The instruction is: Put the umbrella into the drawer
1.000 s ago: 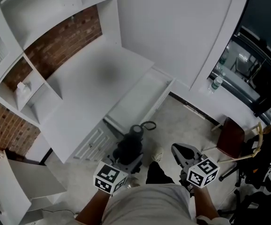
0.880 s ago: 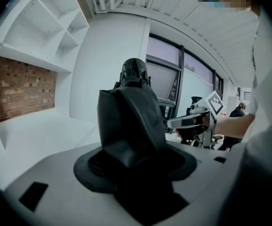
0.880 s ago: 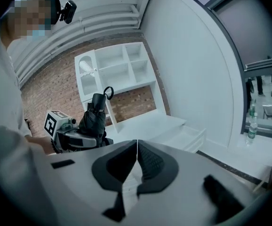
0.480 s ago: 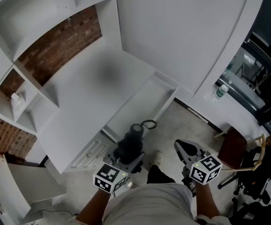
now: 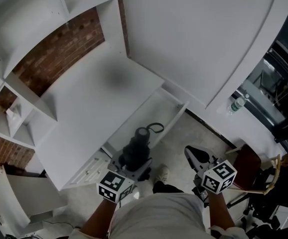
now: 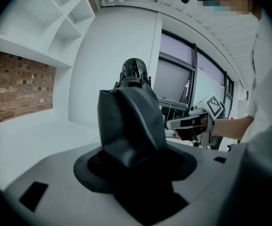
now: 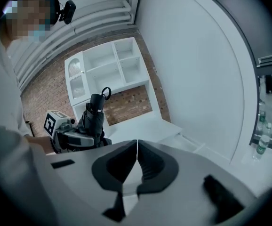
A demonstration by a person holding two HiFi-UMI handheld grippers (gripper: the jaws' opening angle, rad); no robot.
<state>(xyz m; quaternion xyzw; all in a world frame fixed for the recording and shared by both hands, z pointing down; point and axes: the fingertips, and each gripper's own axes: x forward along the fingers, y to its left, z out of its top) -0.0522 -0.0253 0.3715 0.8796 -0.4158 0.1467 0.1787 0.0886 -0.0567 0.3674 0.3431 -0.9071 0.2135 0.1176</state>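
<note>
Black umbrella (image 6: 129, 121), clamped between left gripper (image 5: 133, 167) fingers (image 6: 90, 166)

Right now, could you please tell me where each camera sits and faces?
Head view: on the person's head, down at the open white drawer; left gripper, right gripper, forearms show.
Left gripper view: along its fingers, shut on the black folded umbrella.
Right gripper view: along its shut, empty fingers toward white shelves.
All share the umbrella.

Soft even daylight, perhaps slight blur.
</note>
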